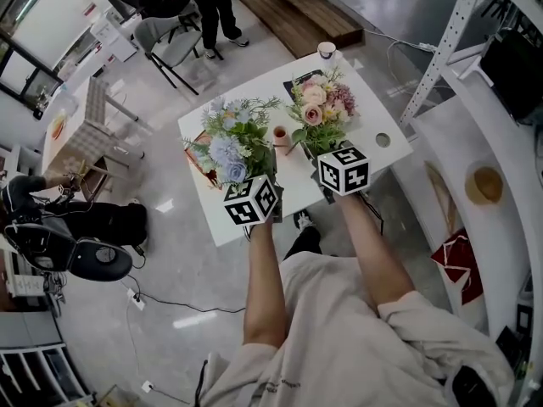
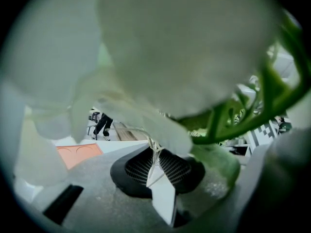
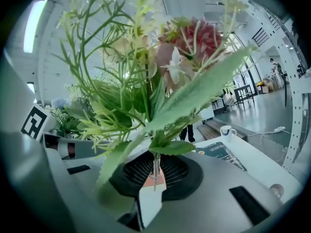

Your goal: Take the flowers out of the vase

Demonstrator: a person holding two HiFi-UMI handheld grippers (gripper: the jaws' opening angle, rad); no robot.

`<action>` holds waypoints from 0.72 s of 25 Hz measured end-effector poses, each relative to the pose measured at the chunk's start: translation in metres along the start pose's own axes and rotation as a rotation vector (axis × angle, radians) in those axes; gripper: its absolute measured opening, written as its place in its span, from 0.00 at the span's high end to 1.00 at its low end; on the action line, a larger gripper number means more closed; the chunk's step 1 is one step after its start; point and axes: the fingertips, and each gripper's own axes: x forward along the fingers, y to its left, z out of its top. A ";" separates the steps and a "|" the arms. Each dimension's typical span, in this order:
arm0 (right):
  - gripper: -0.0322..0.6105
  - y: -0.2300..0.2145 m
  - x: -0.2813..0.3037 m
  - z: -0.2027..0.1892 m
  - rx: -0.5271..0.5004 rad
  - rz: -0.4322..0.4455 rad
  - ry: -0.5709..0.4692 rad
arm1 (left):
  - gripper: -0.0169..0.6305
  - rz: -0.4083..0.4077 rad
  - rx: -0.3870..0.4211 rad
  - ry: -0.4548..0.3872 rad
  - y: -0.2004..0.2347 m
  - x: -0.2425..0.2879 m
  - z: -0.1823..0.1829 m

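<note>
My left gripper (image 1: pixel 251 190) is shut on the stem of a blue and white bouquet (image 1: pixel 231 145), which stands up from its jaws over the white table (image 1: pixel 373 161). In the left gripper view white petals (image 2: pixel 160 47) fill most of the picture, and a thin stem runs down into the shut left gripper (image 2: pixel 155 154). My right gripper (image 1: pixel 338 163) is shut on the stem of a pink bouquet (image 1: pixel 320 106). The right gripper view shows that stem pinched in the right gripper (image 3: pixel 155 172), with leaves and a pink bloom (image 3: pixel 194 40) above. A small brown vase (image 1: pixel 280 134) stands on the table between the two bouquets.
A white cup (image 1: pixel 327 51) stands at the table's far edge, with a dark book (image 3: pixel 223 153) near it. An orange tray (image 2: pixel 77 154) lies on the table's left side. A chair (image 1: pixel 165 39) and a standing person (image 1: pixel 216 7) are beyond the table. White shelving (image 1: pixel 475 125) runs along the right.
</note>
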 end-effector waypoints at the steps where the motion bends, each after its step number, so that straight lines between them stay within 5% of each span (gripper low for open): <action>1: 0.89 0.001 -0.004 -0.002 0.002 -0.001 0.001 | 0.90 -0.001 -0.002 0.003 -0.002 -0.004 -0.003; 18: 0.89 0.022 -0.073 -0.064 0.090 -0.027 0.070 | 0.90 -0.019 -0.005 0.085 -0.037 -0.064 -0.063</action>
